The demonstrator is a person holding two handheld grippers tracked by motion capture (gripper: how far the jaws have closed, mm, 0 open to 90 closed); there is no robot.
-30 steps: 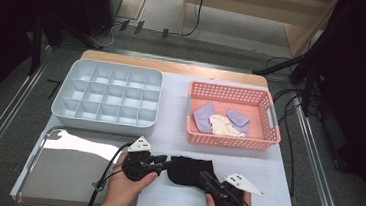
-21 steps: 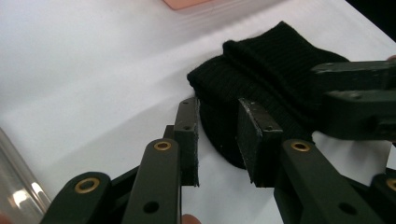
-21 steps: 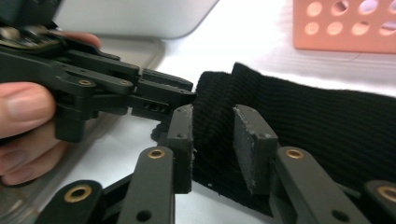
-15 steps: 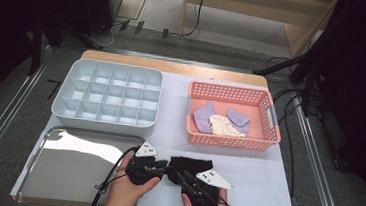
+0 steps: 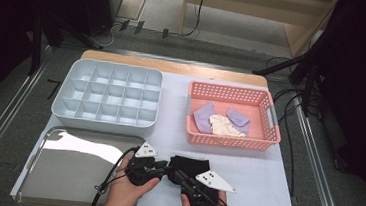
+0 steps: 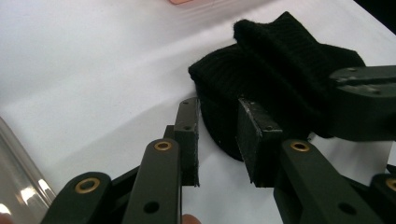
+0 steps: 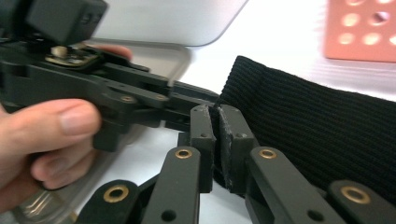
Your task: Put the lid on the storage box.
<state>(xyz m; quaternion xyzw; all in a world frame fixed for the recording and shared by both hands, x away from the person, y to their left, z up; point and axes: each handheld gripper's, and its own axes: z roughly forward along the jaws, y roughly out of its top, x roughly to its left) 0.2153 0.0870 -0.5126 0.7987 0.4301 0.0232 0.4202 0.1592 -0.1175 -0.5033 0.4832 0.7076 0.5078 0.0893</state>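
A black knit cloth [image 5: 191, 165] lies bunched on the white table [image 5: 265, 175] near the front edge. My left gripper [image 5: 165, 167] comes at it from the left. In the left gripper view the cloth's folded edge [image 6: 219, 130] sits between the pads of the left gripper [image 6: 218, 140], which are closed on it. My right gripper [image 5: 177, 173] reaches across from the right. Its jaws have just been closing. In the right gripper view the pads of the right gripper [image 7: 217, 126] are pressed nearly together at the edge of the cloth [image 7: 317, 130], seemingly pinching a thin layer.
A grey compartment box [image 5: 106, 99] stands at the back left. A pink basket [image 5: 268, 133] at the back right holds lilac cloths [image 5: 203, 117] and a cream one [image 5: 224, 125]. A shiny metal tray [image 5: 65, 168] lies at the front left, beside my left hand.
My right gripper has slid left over the black cloth until it meets the left gripper. The left hand has stayed put.
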